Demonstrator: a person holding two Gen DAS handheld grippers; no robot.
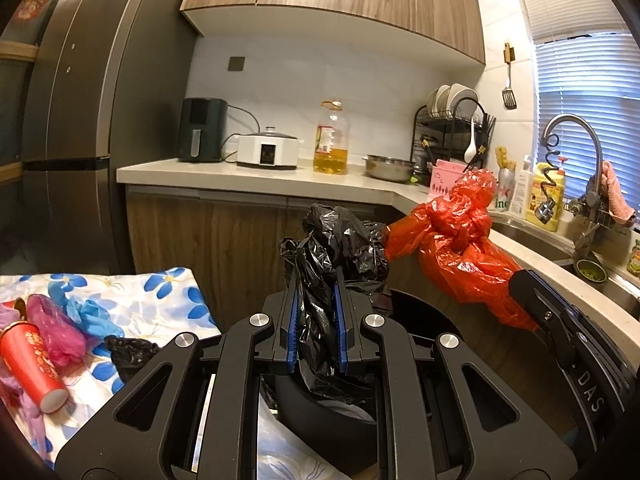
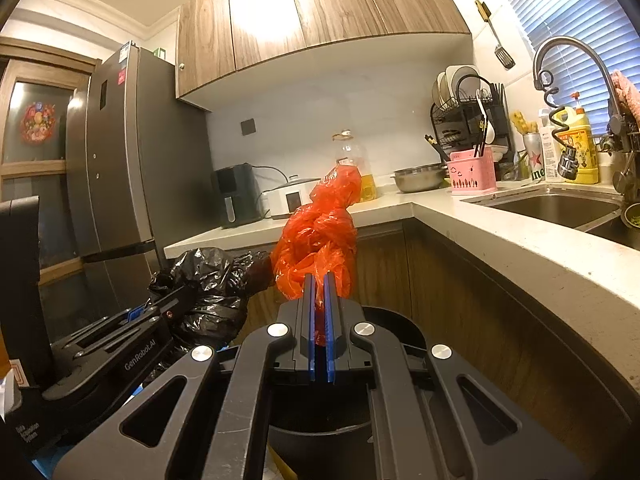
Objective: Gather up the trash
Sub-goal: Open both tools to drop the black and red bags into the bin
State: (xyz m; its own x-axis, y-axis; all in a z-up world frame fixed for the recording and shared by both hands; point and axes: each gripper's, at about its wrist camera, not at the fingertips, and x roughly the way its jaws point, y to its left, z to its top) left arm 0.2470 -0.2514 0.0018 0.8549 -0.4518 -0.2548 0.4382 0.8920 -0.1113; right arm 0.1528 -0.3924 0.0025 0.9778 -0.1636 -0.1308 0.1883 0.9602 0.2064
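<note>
My left gripper (image 1: 316, 280) is shut on a crumpled black plastic bag (image 1: 340, 240) and holds it up above a round black bin (image 1: 424, 308). My right gripper (image 2: 319, 278) is shut on a knotted red plastic bag (image 2: 320, 232), also held above the bin (image 2: 396, 320). The red bag (image 1: 460, 248) shows to the right in the left wrist view; the black bag (image 2: 212, 280) shows to the left in the right wrist view. A red paper cup (image 1: 32, 364), a pink bag (image 1: 60, 328), a blue glove (image 1: 92, 312) and a small black bag (image 1: 132, 352) lie on the floral tablecloth (image 1: 160, 300).
The kitchen counter (image 1: 260, 178) carries an air fryer (image 1: 202, 130), a cooker, an oil bottle (image 1: 331, 140), a steel bowl and a dish rack. The sink (image 2: 560, 208) and tap are at the right. A tall fridge (image 1: 92, 120) stands at the left.
</note>
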